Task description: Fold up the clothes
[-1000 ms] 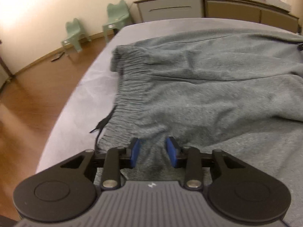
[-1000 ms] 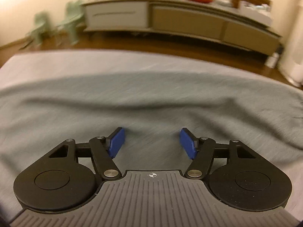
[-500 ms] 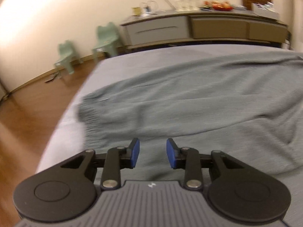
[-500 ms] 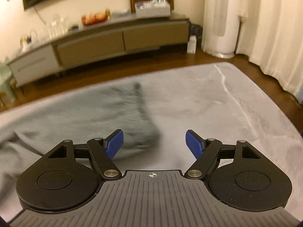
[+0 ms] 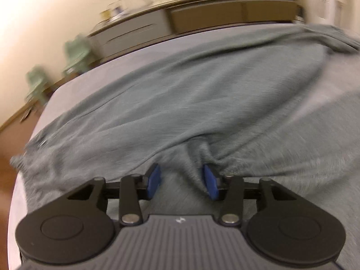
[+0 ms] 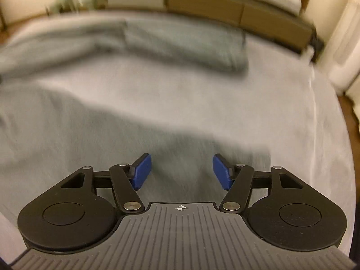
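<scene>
left gripper (image 5: 182, 181) fingers parted around bunched grey pants (image 5: 202, 103); right gripper (image 6: 181, 172) fingers wide, empty.

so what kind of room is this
Probably a home bedroom or living room: grey sweatpants spread on a bed-like grey padded surface, a long low sideboard along the wall, small green children's chairs on wood floor.

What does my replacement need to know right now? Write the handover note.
Left hand-held gripper: open, blue pads either side of a raised pucker in the grey sweatpants; no grip confirmed.
Right hand-held gripper: open, holding nothing, over one trouser leg.
Sweatpants lie spread on the grey bed sheet, legs apart, the other leg farther from the camera.
Done: no fold visible.
Left: all folding; views are blurred.
</scene>
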